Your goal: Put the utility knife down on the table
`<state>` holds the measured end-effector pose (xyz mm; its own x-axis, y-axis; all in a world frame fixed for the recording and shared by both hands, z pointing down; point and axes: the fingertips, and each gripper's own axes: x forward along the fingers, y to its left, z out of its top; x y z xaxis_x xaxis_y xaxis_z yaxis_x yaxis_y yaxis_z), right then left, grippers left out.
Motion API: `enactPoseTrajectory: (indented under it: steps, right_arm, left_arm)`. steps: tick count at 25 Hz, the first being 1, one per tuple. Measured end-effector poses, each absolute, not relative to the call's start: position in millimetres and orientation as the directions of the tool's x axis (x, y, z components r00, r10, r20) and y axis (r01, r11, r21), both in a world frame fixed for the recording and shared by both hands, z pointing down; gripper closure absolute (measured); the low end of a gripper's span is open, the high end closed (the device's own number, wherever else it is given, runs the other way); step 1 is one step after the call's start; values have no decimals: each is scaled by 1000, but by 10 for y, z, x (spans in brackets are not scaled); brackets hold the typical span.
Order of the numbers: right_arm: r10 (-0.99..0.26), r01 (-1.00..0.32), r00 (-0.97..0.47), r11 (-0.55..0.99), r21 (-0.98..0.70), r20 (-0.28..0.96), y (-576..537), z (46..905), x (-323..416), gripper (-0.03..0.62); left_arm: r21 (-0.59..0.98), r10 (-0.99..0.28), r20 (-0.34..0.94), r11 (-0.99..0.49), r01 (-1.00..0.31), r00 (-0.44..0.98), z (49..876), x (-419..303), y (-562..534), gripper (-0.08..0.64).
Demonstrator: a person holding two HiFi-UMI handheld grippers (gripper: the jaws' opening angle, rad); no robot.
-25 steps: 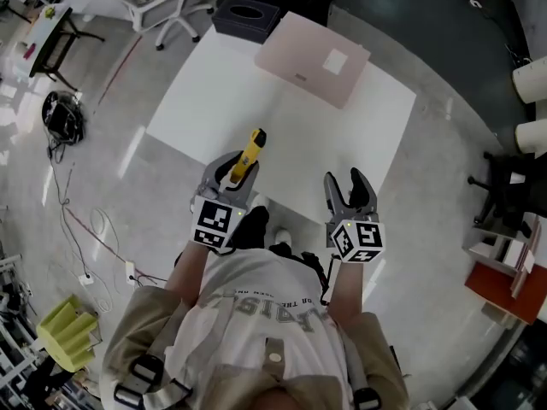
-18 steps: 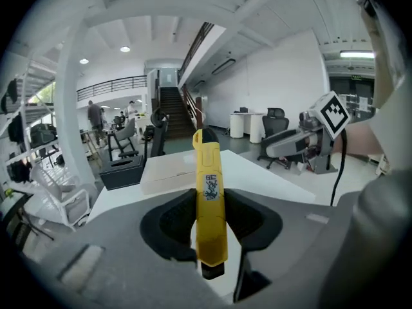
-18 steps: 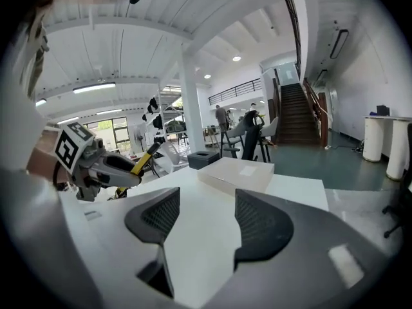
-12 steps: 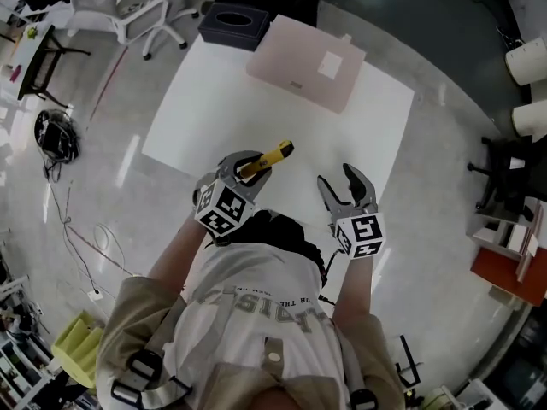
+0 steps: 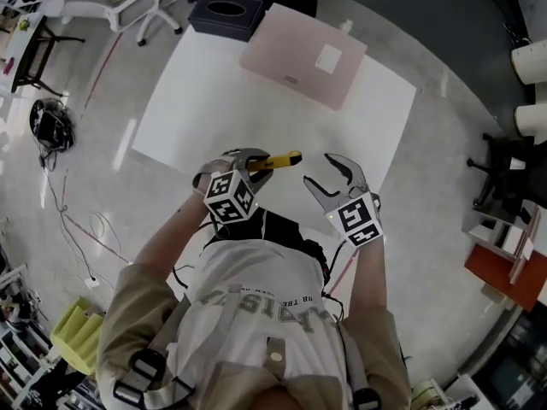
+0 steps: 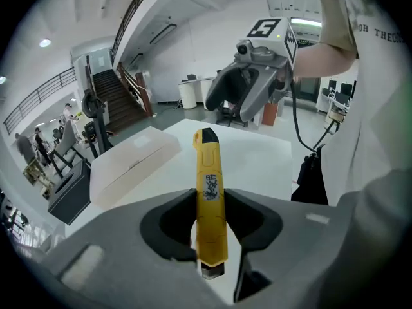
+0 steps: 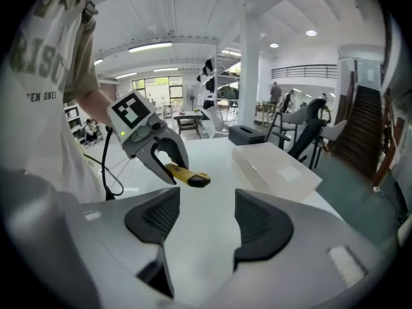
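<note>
A person in a printed T-shirt stands at the 6 o'clock edge of a white table [image 5: 214,101], a hand-held gripper in each hand. The left gripper [image 5: 255,161] is clamped on a yellow utility knife [image 5: 275,161]. In the left gripper view its two dark pads [image 6: 177,217] press on either side of the knife's body near the butt, and the black-tipped nose sticks out well beyond the jaws. Seen from the head camera, the knife lies roughly level over the near part of the table, its nose pointing toward 3 o'clock, at the right gripper [image 5: 318,169]. In the right gripper view it hangs in the jaws above the tabletop, not lying on it. The right gripper sits just beside it at 3 o'clock. Its jaws stand apart with nothing between them, and only bare tabletop shows between the ribbed pads [image 7: 158,216]. A flat pale-pink box [image 5: 299,54] with a white label rests at the 12 o'clock end of the table. A dark tissue box [image 5: 224,14] sits at the 11 o'clock corner, touching or just off the table's far edge; which one is unclear. Office chairs and coiled cables lie on the glossy floor toward 9 and 10 o'clock.
</note>
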<state>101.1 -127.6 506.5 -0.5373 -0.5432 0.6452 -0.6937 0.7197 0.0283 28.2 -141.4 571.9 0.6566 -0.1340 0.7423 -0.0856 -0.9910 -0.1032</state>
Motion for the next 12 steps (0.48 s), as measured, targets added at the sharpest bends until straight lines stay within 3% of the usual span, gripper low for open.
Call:
enactPoseTrajectory:
  steps: [8,12]
  right_arm:
    - [-312,-392,-509,914,107,802,-1323,5606,732,330]
    - [-235,-259,-484,959,119,843,-1336,5867,604,367]
  left_arm:
    - [-92,-82,807,-996,-12,585,6074,423,-1392,425]
    - [-60,-43,826,-998,12,562,6207,452,-1378,425]
